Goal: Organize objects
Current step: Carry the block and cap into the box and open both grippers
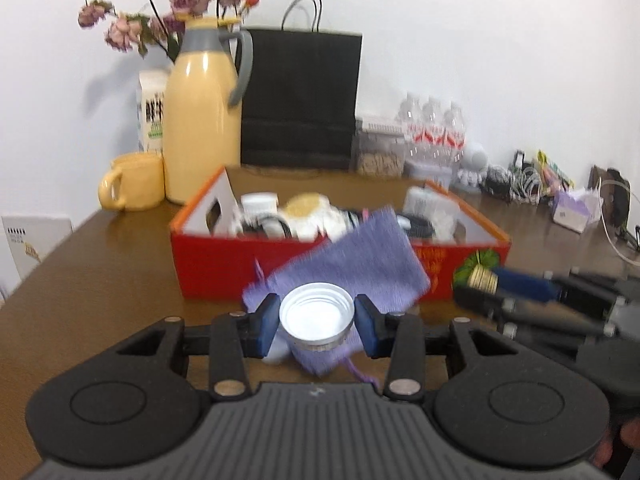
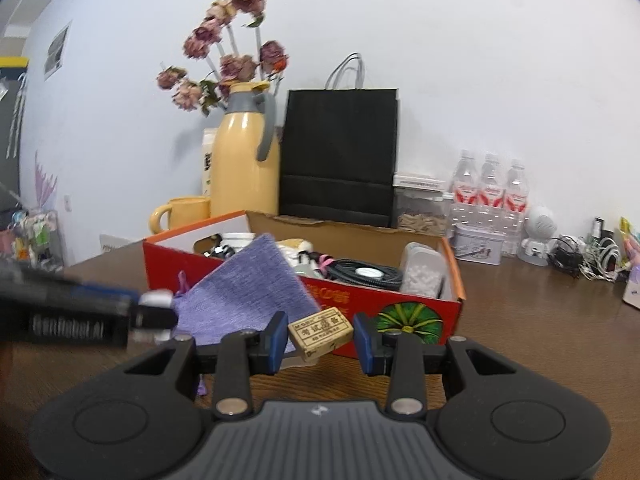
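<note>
My left gripper (image 1: 317,320) is shut on a white round lid (image 1: 317,316), and a purple drawstring pouch (image 1: 352,264) hangs around and behind it, in front of the red box (image 1: 224,268). In the right wrist view the pouch (image 2: 244,292) leans toward the box (image 2: 400,312). My right gripper (image 2: 321,334) is shut on a small tan eraser block (image 2: 321,333), held tilted just before the box front. The box holds cables, a jar and other small items. The right gripper shows at the right in the left wrist view (image 1: 560,296).
A yellow thermos (image 1: 202,120), yellow mug (image 1: 132,186), black paper bag (image 1: 300,100) and flowers stand behind the box. Water bottles (image 2: 488,196), a tin, a white figure and tangled cables (image 2: 592,258) line the back right. Brown table (image 1: 100,280) lies all around.
</note>
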Demonstrator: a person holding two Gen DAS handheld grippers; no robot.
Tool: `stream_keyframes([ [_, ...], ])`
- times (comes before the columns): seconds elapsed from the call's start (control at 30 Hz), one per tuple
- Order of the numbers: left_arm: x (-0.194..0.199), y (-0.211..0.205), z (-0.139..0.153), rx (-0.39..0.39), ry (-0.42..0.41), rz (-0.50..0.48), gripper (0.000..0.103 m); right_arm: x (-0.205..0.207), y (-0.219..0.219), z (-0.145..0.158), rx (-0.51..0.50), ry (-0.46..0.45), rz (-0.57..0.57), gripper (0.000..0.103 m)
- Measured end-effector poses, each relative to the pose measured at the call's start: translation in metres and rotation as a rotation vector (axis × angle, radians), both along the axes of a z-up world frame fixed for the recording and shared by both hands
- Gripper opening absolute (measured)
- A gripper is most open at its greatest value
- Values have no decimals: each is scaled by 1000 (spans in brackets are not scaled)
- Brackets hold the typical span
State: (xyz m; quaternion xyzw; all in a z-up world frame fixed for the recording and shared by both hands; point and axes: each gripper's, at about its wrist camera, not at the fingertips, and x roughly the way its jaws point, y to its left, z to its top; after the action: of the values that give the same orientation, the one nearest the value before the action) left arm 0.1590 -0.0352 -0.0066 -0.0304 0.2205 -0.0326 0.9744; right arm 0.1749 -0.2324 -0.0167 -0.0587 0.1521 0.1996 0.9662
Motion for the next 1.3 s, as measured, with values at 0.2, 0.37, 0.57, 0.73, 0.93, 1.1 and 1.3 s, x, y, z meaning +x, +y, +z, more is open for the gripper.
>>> stream_keyframes([
  [0.2,17,4,25,24,-67,0,42,5,12,18,-13,-38,29,34],
  [0.37,35,3,39,33,-113,-7,42,20,25,37,-33,-85,35,34],
  [0.57,70,3,46,39,-138,-3,42,57,36,48,-36,-86,28,34],
  [0.73,108,6,45,22,-133,4,42,97,42,46,-28,-61,14,34],
  [0.93,150,8,38,22,-114,-6,42,148,48,36,-2,-10,4,34],
  [1.1,176,11,24,27,-62,-23,42,177,52,24,2,44,-5,34],
  [1.3,181,15,20,35,-51,-10,43,188,45,17,8,92,-16,34],
])
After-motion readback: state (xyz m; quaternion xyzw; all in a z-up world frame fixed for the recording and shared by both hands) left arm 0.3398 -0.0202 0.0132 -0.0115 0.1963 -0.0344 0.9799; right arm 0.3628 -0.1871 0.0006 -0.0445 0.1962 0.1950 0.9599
